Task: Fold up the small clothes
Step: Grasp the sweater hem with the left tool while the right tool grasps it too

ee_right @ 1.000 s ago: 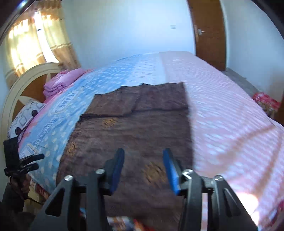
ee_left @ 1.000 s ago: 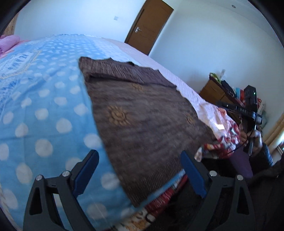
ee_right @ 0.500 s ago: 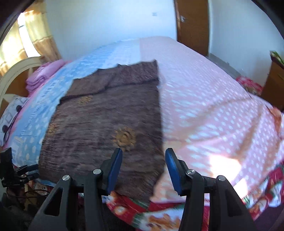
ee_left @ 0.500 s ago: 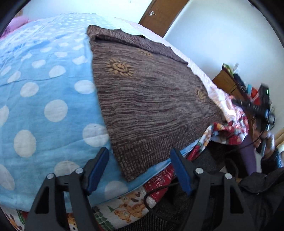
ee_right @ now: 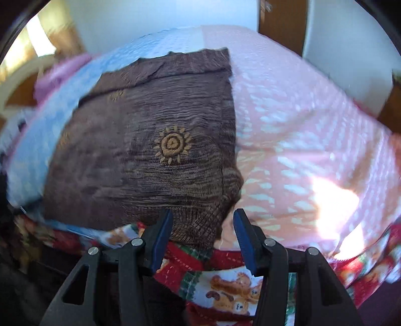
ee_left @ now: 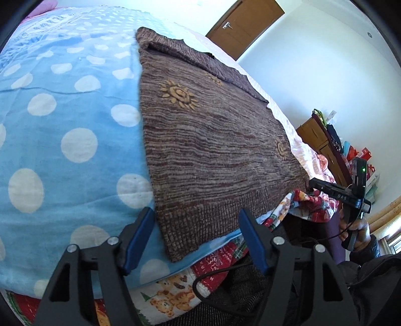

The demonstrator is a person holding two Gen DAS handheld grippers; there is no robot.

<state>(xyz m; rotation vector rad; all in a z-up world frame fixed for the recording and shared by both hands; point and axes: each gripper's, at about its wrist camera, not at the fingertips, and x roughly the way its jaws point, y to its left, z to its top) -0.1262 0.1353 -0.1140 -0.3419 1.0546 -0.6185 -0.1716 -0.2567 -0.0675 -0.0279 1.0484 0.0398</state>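
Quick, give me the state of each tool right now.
Left tool: open, jaws have just been closing, brown sweater corner between them, not pressed.
Right tool: open, holding nothing, over the sweater's other near corner.

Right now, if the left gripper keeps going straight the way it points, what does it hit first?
Most likely the near corner of the brown sweater, which lies between the open left gripper fingers; depth is hard to judge.

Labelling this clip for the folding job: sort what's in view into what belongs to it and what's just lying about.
Job:
brown knitted garment
left gripper, jaws just closing, astride its hem corner
right gripper, open at the other corner

Lying about:
polka-dot blue cover
pink cover
wooden door
cluttered dresser
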